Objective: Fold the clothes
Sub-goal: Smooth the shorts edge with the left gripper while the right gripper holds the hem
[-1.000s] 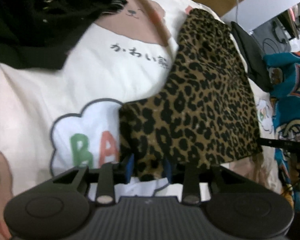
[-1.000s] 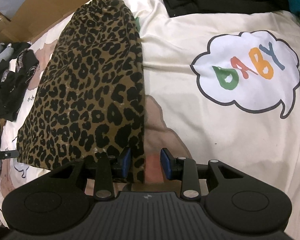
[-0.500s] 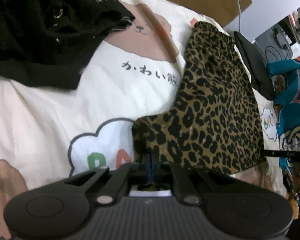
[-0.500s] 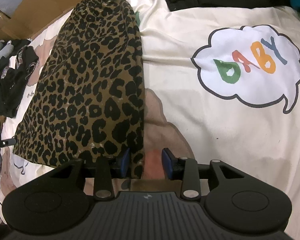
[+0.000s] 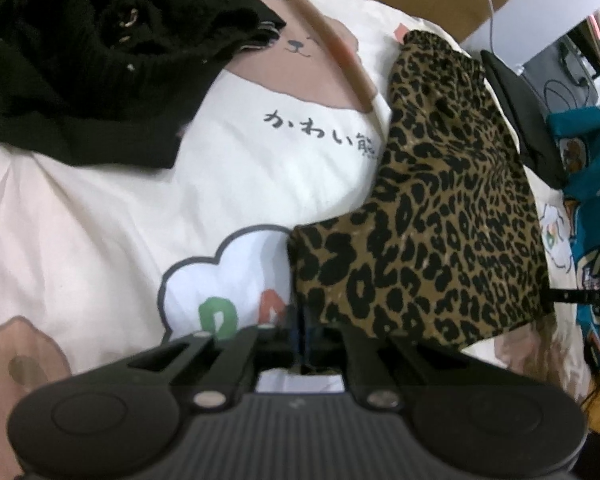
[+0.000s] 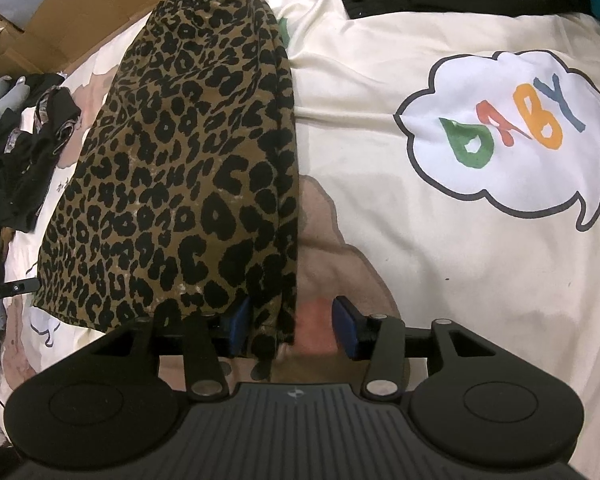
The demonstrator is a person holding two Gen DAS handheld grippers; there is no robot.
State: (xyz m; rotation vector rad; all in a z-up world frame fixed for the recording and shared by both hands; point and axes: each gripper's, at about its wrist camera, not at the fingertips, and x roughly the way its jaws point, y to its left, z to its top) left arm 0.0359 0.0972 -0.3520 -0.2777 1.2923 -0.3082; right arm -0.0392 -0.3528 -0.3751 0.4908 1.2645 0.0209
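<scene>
Leopard-print garment on our bedsheet
Left gripper pinches its corner, jaws easing; right gripper opening, edge between.

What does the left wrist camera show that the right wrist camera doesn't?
Only the left wrist view shows the left gripper, pinched on a corner of the leopard-print garment, plus the Japanese lettering on the bedsheet. Only the right wrist view shows the right gripper, its jaws opening around the garment's edge, and the whole BABY bubble. Both show the garment on the sheet.
</scene>
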